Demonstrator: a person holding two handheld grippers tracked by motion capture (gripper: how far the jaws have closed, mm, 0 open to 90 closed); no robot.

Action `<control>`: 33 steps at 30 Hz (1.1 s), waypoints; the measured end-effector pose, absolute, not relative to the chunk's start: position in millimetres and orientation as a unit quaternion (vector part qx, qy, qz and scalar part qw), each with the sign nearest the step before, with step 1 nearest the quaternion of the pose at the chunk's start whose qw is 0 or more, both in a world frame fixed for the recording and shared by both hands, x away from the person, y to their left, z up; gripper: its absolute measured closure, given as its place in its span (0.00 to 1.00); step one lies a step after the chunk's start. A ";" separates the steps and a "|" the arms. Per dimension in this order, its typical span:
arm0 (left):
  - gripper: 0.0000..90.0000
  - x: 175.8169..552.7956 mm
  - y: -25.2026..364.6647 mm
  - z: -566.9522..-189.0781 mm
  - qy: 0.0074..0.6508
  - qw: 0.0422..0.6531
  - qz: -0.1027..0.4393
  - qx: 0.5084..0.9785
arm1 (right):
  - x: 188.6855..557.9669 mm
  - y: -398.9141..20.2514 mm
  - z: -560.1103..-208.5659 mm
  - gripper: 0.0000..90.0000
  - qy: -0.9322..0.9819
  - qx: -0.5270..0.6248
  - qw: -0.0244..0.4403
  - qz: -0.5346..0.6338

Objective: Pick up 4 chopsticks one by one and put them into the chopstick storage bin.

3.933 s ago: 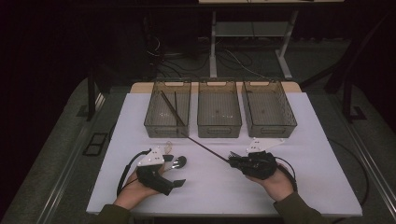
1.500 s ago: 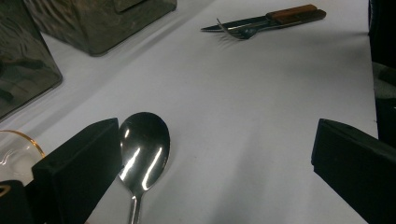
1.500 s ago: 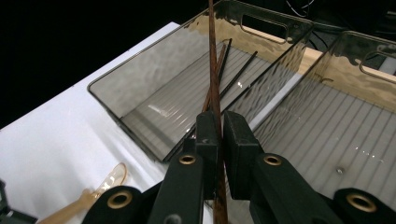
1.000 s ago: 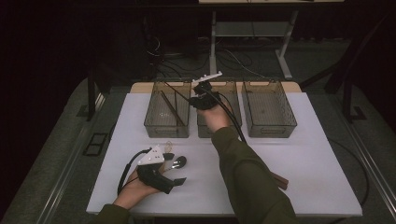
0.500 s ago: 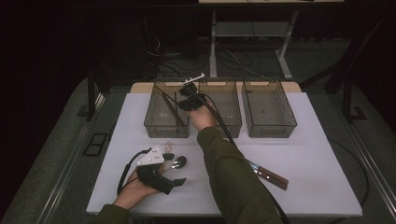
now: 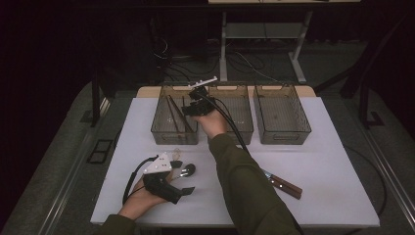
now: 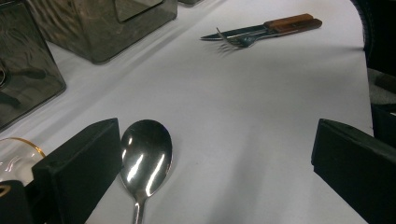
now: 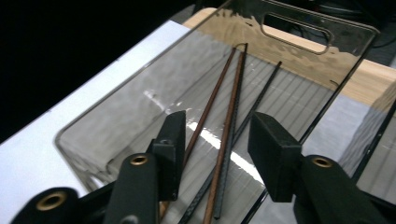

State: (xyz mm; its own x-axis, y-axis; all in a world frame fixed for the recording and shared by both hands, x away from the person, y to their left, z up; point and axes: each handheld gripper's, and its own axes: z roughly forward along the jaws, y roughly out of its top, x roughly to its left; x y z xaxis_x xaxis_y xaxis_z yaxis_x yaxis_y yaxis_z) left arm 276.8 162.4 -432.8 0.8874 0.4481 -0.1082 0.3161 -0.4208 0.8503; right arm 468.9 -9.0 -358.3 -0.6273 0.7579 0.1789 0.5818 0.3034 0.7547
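Note:
My right gripper hovers over the left clear bin. Its jaws have just been opening, and nothing is pinched between them. In the right gripper view, that gripper looks down on several long chopsticks, brown and black, lying on the bin floor. My left gripper rests on the white table near the front edge, open wide. A metal spoon lies on the table just inside one jaw of the left gripper and is not gripped. The spoon also shows in the high view.
Middle bin and right bin stand in a row beside the left one. A wood-handled knife lies at the front right; the knife and a fork lie together. A clear glass rim sits by the left jaw.
My right gripper has shifted a little left, from above the middle bin to above the left bin. The left hand and the spoon have stayed put.

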 end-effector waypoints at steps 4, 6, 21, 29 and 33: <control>0.01 277.3 162.5 -433.0 0.228 0.486 0.068 0.841 | 464.8 -14.3 -358.2 0.56 0.806 0.408 0.098 0.418; 0.01 277.6 162.5 -432.9 0.227 0.485 0.069 0.841 | 461.4 -18.0 -358.8 0.53 0.809 0.402 0.099 0.417; 0.01 277.3 162.4 -433.0 0.230 0.484 0.068 0.841 | 422.0 -71.7 -349.2 0.31 0.826 0.346 0.102 0.434; 0.01 277.3 162.5 -433.8 0.236 0.489 0.064 0.837 | 404.2 -99.1 -348.5 0.23 0.821 0.337 0.110 0.448; 0.01 278.3 162.4 -434.2 0.240 0.488 0.062 0.837 | 393.2 -111.8 -349.0 0.21 0.820 0.333 0.120 0.450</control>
State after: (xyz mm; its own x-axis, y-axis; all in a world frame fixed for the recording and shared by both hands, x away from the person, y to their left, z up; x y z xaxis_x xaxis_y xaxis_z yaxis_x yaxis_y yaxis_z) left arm 278.3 162.4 -434.2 0.8776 0.4614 -0.1303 0.3404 -0.4082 0.8470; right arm 393.2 -111.8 -349.0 -0.7489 0.6546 0.1036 0.4391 0.3730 0.8173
